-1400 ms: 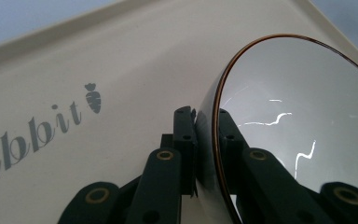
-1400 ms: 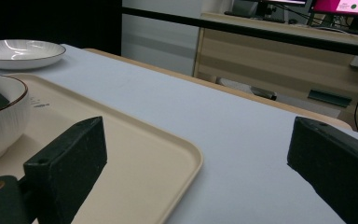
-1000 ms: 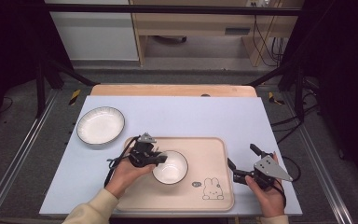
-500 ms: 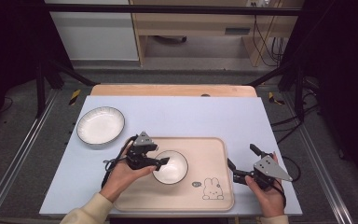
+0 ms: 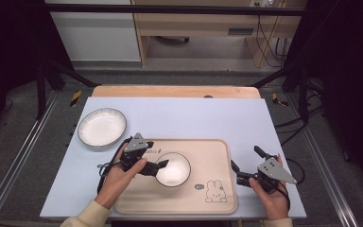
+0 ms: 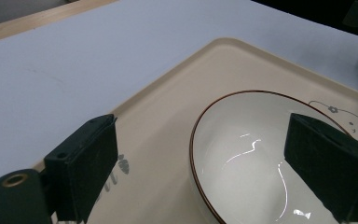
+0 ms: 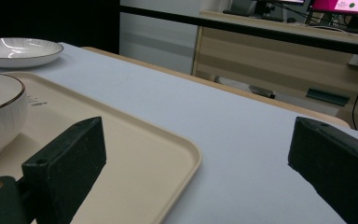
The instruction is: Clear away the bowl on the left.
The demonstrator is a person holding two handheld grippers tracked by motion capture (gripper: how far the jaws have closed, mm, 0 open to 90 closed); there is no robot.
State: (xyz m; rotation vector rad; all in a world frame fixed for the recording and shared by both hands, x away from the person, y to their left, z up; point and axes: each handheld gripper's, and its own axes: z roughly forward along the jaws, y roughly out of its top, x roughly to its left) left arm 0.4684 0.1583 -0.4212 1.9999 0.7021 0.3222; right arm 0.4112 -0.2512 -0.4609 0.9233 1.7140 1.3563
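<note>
**Bowl released onto the tray**

The left hand-held gripper (image 5: 162, 165) has just opened wide, its jaws straddling the bowl (image 5: 172, 169) rim without pressing. The bowl sits on the tray (image 5: 220, 156); the right hand-held gripper (image 5: 246, 164) waits wide open. The plate (image 5: 102, 126) beyond probably comes next.

My left claw (image 5: 158, 166) is matte black, topped by a grey three-cornered plate, with a black cable looping off its rear. In its own view I see blocky black jaws and a brass-coloured ringed hole in the near one. My right claw (image 5: 246, 164) matches: black body, grey three-cornered plate, black cable. My sleeves are cream, with ribbed cuffs.
</note>
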